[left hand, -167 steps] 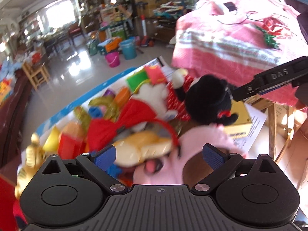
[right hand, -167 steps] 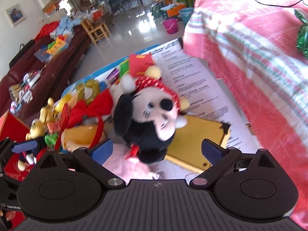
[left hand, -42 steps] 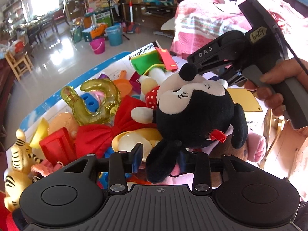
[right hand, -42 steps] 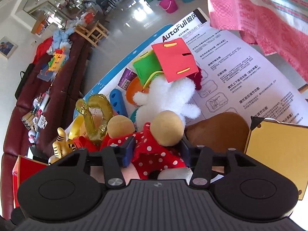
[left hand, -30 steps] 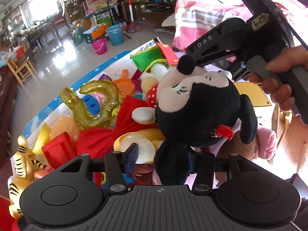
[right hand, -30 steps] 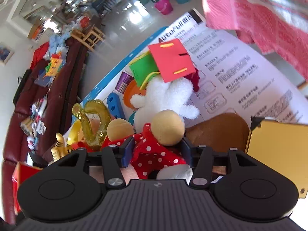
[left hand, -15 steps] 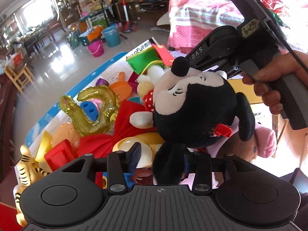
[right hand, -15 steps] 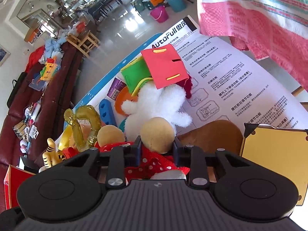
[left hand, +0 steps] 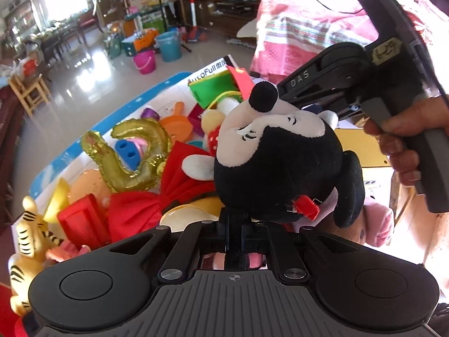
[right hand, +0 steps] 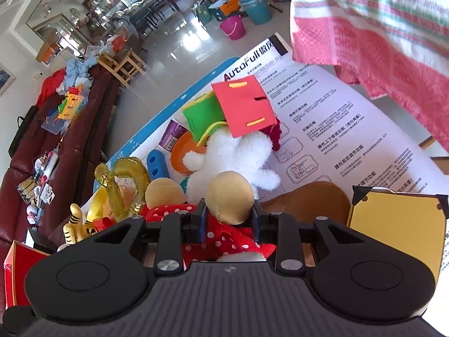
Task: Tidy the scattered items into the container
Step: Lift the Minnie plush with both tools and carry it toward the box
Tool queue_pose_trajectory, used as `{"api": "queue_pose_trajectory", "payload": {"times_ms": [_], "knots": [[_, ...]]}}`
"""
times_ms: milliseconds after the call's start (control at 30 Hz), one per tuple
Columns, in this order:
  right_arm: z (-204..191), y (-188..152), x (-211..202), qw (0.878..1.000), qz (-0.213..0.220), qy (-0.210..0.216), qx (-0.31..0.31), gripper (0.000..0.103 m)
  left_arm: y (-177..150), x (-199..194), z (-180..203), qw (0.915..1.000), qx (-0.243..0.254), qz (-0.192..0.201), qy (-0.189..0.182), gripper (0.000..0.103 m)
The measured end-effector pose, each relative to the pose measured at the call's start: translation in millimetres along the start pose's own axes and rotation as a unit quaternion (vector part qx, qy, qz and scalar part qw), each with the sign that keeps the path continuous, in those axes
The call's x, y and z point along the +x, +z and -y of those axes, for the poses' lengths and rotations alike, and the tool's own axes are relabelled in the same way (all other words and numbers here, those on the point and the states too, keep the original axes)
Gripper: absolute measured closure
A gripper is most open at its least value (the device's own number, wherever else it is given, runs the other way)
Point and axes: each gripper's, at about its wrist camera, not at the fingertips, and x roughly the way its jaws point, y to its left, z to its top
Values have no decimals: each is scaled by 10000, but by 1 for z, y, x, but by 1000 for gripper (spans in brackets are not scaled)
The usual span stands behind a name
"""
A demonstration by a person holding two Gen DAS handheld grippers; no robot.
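A black and white mouse plush point(left hand: 277, 163) in a red polka-dot dress point(right hand: 224, 241) hangs between both grippers above the toy pile. My left gripper point(left hand: 234, 231) is shut on the plush's black ear, below its head. My right gripper point(right hand: 228, 220) is shut on the plush's tan foot point(right hand: 230, 199); in the left wrist view the right gripper point(left hand: 314, 84) sits behind the plush's nose. A white cardboard sheet point(right hand: 322, 118) with printed instructions carries the pile.
The pile holds a gold balloon point(left hand: 132, 151), a red bow point(left hand: 151, 205), a tiger figure point(left hand: 25, 238), a red block point(left hand: 81, 219), a white plush point(right hand: 238, 154), red and green felt bags point(right hand: 241, 109). A yellow box point(right hand: 398, 224) lies right. A pink cloth point(right hand: 393, 28) hangs at right.
Both grippers have closed tighter, the left on the plush's ear and the right on its foot. The plush has risen slightly and its head has tipped back.
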Motion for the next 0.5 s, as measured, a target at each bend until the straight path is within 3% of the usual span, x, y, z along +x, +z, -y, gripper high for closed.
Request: {"api": "queue_pose_trajectory", "payload": {"times_ms": [500], "knots": [[-21, -1, -52, 9986, 454, 160, -205, 69, -7, -40, 4, 9989, -151, 418, 153, 100]]}}
